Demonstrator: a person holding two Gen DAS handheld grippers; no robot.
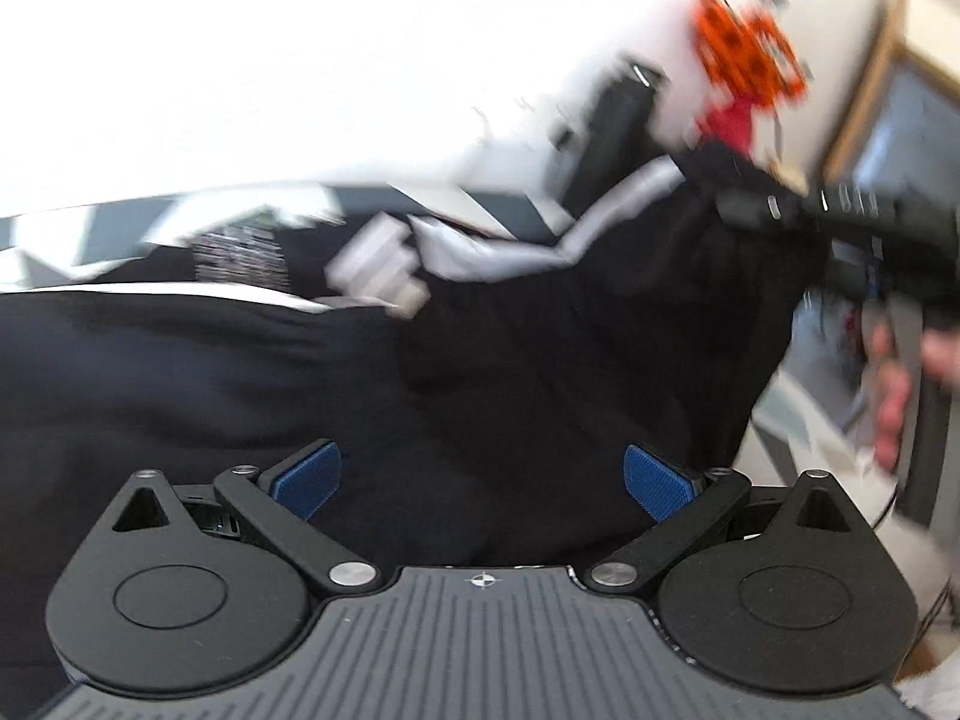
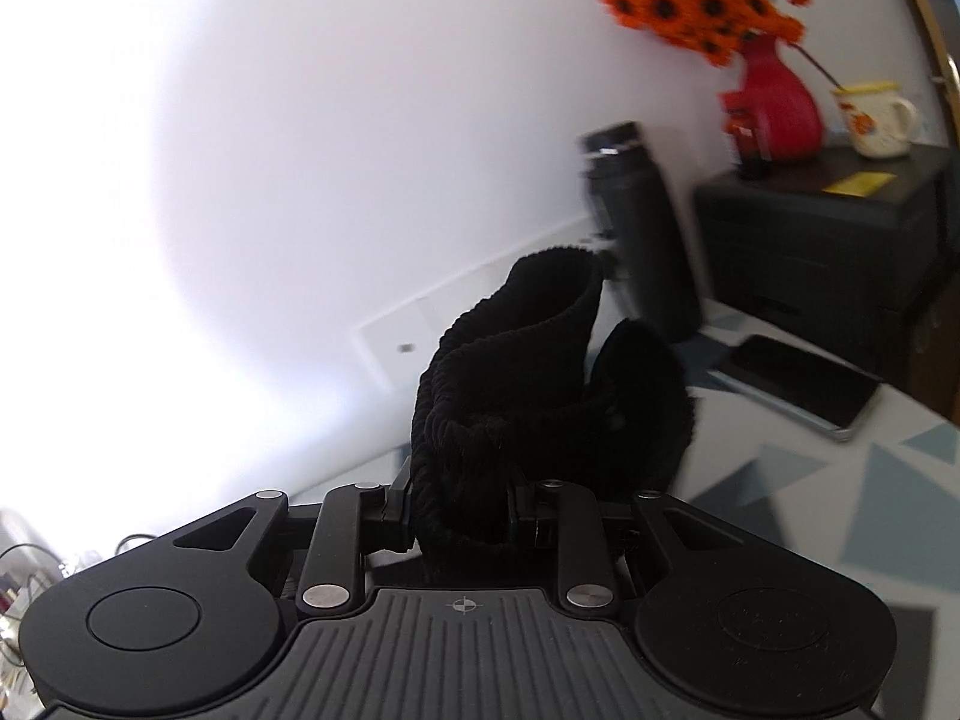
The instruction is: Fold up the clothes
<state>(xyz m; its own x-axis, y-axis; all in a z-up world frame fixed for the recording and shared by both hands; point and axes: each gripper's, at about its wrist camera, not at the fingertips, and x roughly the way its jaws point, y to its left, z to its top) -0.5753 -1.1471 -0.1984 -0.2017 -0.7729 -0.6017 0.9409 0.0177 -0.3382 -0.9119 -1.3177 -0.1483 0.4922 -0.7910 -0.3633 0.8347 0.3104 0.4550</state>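
Note:
A black garment [image 1: 468,354] with a grey inner lining [image 1: 498,252] and a white tag [image 1: 378,270] spreads across the left wrist view, one corner lifted toward the upper right. My left gripper [image 1: 480,480] is open just above the cloth, its blue pads [image 1: 306,480] wide apart with nothing between them. The right gripper [image 1: 774,204] holds that raised corner in the same view, with a hand [image 1: 894,402] on its handle. In the right wrist view my right gripper [image 2: 459,516] is shut on a bunched ribbed black edge of the garment [image 2: 528,372], which sticks up past the jaws.
A red vase of orange flowers [image 2: 774,108] and a cream mug [image 2: 876,120] stand on a dark cabinet [image 2: 840,222] at the right. A black cylinder [image 2: 642,234] and a dark tablet [image 2: 798,384] sit on the patterned surface [image 2: 780,480]. A white wall fills the left.

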